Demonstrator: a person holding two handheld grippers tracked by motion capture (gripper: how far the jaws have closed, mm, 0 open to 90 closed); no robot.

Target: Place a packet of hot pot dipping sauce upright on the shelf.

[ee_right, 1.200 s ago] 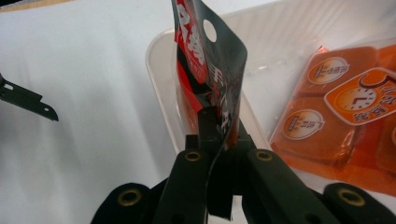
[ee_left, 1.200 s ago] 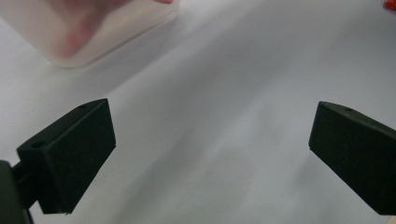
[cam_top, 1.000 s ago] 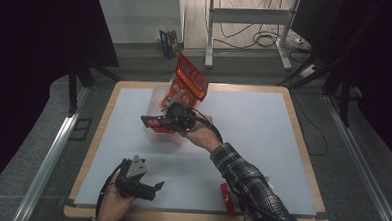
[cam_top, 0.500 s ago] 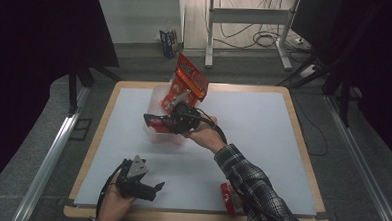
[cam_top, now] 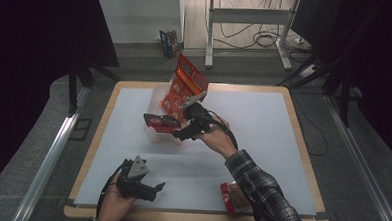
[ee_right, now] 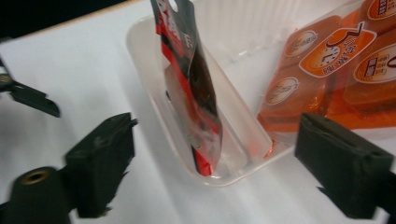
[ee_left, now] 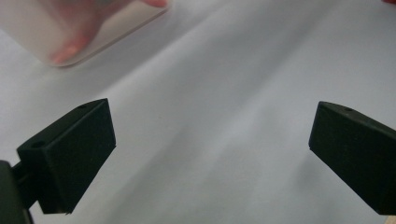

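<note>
While the right hand hovers at the bin: the work centres on a clear plastic tub (cam_top: 157, 96) on the white table top (cam_top: 263, 128).
Right gripper (cam_top: 180, 135): its 2 black jaws have just been opening and now stand wide apart; in the right gripper view (ee_right: 212, 168) they flank the tub's near corner and press on nothing.
Dark red-and-black flat snack pouch (ee_right: 189, 79): stands on edge inside the tub, leaning against its near wall, free of the jaws; in the high view (cam_top: 161, 121) it pokes up over the rim.
Large orange foil packet with round printed labels (cam_top: 185, 87): rests in the tub's far part, tilted up and sticking out above it.
Left gripper (cam_top: 153, 188): held low near the table's front edge, well apart from the tub; its jaws are spread wide over bare table in the left gripper view (ee_left: 212, 154).
Small red packet (cam_top: 233, 194): lies near the front edge, partly under the plaid sleeve (cam_top: 260, 188).
</note>
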